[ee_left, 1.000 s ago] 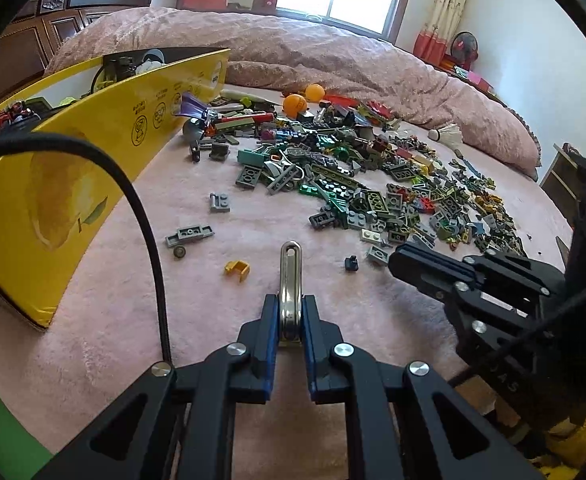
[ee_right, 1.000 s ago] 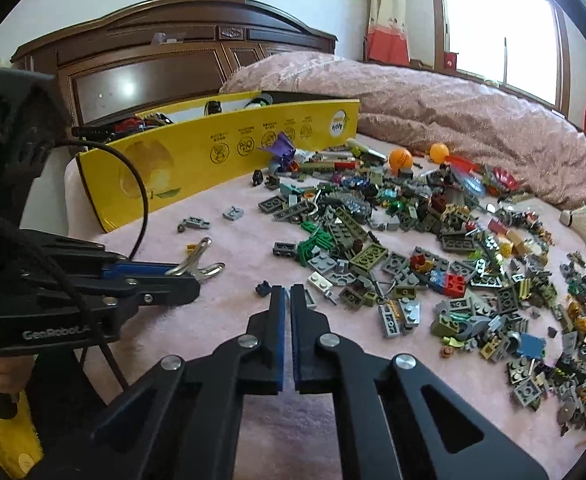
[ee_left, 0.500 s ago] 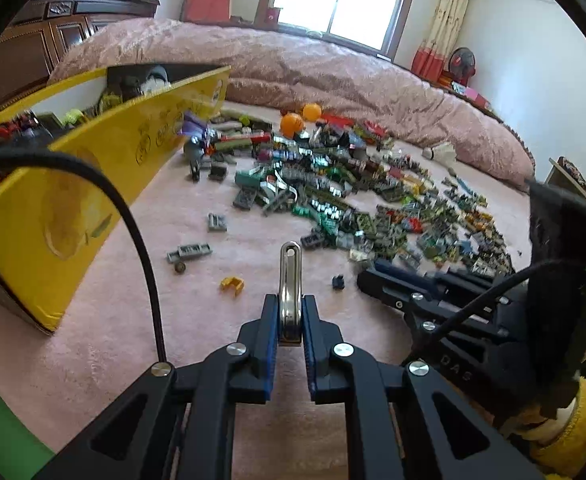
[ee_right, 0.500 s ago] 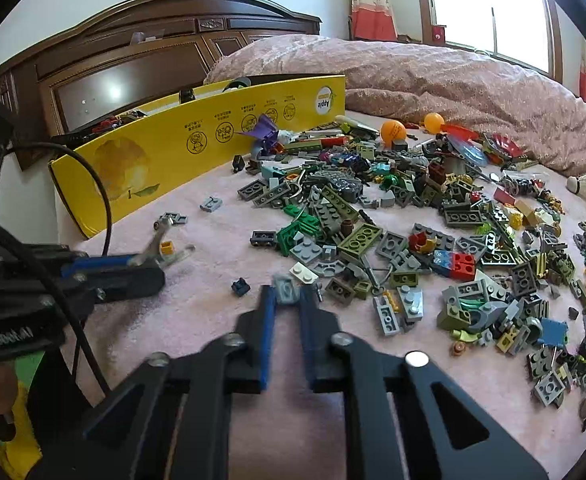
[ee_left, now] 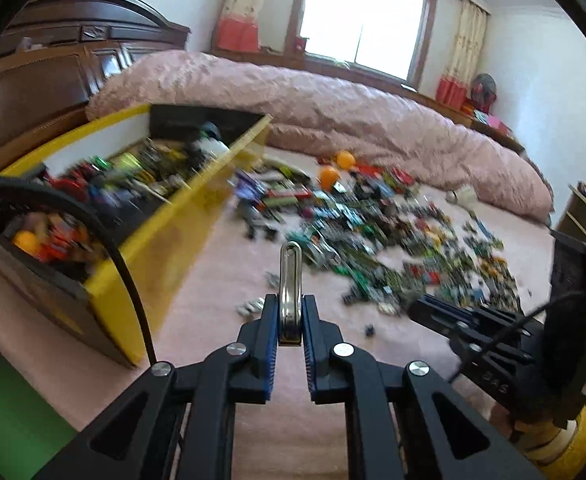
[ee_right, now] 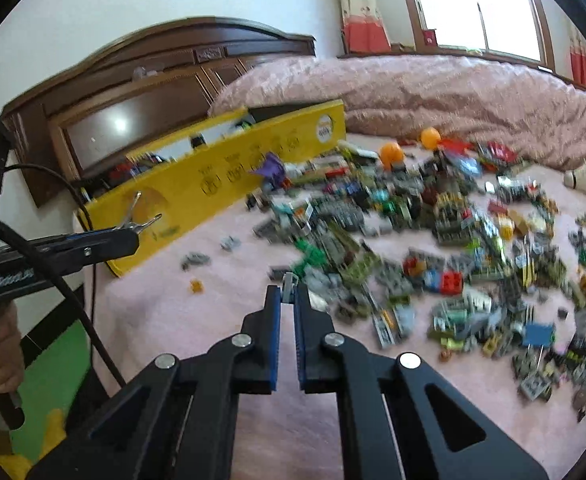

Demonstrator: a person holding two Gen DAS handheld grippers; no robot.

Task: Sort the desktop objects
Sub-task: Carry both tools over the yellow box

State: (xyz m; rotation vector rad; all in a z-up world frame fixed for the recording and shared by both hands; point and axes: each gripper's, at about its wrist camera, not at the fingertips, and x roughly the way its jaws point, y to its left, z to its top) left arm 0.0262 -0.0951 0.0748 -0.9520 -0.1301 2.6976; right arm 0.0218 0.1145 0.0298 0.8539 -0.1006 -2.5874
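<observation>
My left gripper (ee_left: 291,304) is shut on a silver metal clip (ee_left: 291,280) that sticks up between its fingertips; the clip also shows in the right wrist view (ee_right: 139,218), held up in front of the yellow box. My right gripper (ee_right: 289,294) is shut on a small grey brick (ee_right: 289,282), raised above the pink bedspread. A wide pile of small toy bricks (ee_right: 433,248) lies on the bed, and also shows in the left wrist view (ee_left: 393,240). The long yellow box (ee_left: 173,232) stands at the left, holding several mixed objects.
Two orange balls (ee_right: 391,152) lie at the far edge of the pile. A white shuttlecock (ee_right: 583,174) lies at the far right. A few stray bricks (ee_right: 195,258) lie near the box. A rolled pink quilt (ee_left: 353,112) and a dark wooden headboard (ee_right: 153,92) stand behind.
My left gripper has risen with the clip and turned toward the box, whose contents now show. My right gripper has closed on a small grey brick and lifted it.
</observation>
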